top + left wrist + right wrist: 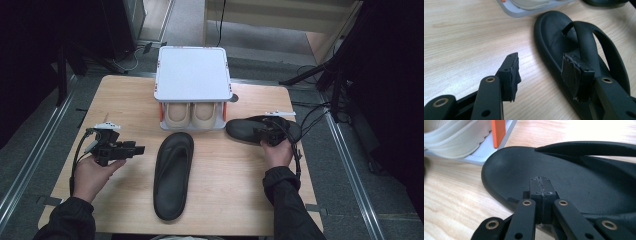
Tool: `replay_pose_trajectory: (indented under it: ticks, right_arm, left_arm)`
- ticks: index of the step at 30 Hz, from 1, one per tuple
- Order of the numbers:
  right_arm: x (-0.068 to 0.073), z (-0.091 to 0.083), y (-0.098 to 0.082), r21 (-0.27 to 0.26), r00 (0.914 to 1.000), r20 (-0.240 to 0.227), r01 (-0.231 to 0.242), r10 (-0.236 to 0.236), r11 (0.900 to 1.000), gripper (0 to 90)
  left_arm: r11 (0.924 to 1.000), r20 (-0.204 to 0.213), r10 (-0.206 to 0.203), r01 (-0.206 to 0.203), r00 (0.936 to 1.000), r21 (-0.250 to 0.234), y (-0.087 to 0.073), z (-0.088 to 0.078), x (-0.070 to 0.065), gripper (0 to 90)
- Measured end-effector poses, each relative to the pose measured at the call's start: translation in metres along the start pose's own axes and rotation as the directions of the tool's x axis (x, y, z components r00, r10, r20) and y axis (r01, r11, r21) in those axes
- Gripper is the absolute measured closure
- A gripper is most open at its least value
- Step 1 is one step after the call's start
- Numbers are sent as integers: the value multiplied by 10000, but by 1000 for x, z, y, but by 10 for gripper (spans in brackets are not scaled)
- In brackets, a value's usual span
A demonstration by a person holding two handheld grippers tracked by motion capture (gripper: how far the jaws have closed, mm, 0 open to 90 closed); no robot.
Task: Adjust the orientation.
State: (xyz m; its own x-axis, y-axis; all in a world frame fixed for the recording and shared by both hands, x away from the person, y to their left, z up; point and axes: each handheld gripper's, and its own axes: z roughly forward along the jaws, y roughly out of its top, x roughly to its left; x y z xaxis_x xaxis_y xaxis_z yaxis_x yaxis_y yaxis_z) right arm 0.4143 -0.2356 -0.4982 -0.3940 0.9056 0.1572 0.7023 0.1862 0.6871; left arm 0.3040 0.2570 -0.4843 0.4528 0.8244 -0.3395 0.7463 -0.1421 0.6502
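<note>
Wood table, rack at back: right gripper pinched shut over sandal beside rack, left gripper wide near other sandal; best reopened, then clamped on strap.

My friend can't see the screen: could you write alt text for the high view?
Two hands hold tools over a wooden table: the right tool on one black sandal, the left tool open beside another black sandal.
</note>
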Motion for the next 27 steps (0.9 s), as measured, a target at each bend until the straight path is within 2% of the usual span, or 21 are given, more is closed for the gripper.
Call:
replay_pose_trajectory:
  ticks: [11, 18, 20, 21, 27]
  right_arm:
    - [-2, -18, -17, 175, 10000, -17, -31, 31, 9998, 900]
    - [-4, -30, -28, 254, 10000, -7, -28, 29, 9997, 900]
    - [-5, -33, -30, 305, 10000, -10, -69, 69, 9995, 900]
    - [-5, -34, -32, 302, 10000, 26, -56, 55, 9995, 900]
    - [-8, -42, -40, 269, 9998, 47, -187, 186, 9995, 900]
  left_arm:
    - [9998, 24, 90, -91, 10000, 171, 9, 5, 3, 483]
    - [10000, 61, -38, 38, 10000, -19, 13, 6, 8, 483]
    - [9999, 46, 56, -57, 10000, 114, 16, 6, 8, 483]
    - [10000, 19, 66, -66, 10000, 13, 16, 6, 8, 483]
    - [10000, 95, 34, -34, 9999, 91, 19, 10, 10, 482]
